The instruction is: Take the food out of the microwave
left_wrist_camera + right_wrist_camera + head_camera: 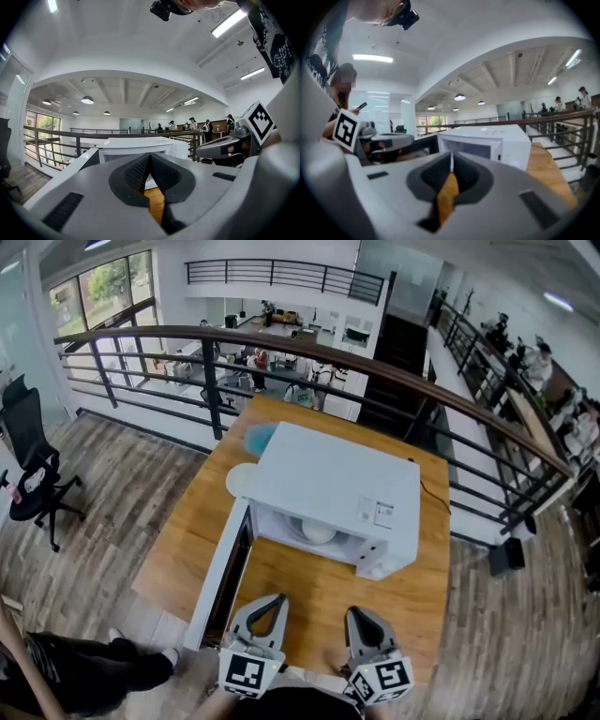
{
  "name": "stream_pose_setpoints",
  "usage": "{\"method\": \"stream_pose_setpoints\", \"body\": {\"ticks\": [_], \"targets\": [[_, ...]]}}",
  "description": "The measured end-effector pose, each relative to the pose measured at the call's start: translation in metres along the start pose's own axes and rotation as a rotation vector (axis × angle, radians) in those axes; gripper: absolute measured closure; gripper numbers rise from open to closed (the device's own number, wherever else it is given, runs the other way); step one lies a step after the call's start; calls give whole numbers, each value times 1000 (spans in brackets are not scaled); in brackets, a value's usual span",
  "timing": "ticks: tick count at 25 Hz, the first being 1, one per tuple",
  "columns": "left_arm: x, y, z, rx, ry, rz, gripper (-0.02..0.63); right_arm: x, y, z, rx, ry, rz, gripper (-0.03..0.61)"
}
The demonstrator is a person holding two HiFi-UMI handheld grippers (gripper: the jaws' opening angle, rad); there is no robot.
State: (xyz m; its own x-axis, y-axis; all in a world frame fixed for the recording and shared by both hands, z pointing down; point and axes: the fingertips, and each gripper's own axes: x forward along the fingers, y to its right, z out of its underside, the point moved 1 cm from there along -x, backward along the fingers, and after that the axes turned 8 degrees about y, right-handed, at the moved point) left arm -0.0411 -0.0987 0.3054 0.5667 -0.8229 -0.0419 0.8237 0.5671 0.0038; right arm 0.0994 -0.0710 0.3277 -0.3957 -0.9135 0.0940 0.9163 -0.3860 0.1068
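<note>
— Where's the food [318,531]?
— It is pale and round and sits inside the white microwave [337,488] on the wooden bench [187,531]. The door [217,576] is swung open to the left.
— And the grippers?
— The left gripper [269,607] and right gripper [362,617] hover over the near edge, fingers clenched together on nothing.

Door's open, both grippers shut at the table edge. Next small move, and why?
Probably open the right gripper and ease it toward the white round item inside the microwave. The door is already swung open to the left, the item sits in the cavity, and both this gripper and the left gripper are shut, empty and short of the opening.
</note>
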Motion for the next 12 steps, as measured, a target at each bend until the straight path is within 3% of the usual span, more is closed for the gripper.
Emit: {"method": "stream_pose_setpoints", "body": {"ticks": [4, 12], "targets": [[9, -4, 12, 34, -15, 29, 583, 12, 6, 7, -8, -8, -4, 541], [36, -8, 49, 0, -66, 58, 583, 30, 32, 21, -28, -26, 24, 541]]}}
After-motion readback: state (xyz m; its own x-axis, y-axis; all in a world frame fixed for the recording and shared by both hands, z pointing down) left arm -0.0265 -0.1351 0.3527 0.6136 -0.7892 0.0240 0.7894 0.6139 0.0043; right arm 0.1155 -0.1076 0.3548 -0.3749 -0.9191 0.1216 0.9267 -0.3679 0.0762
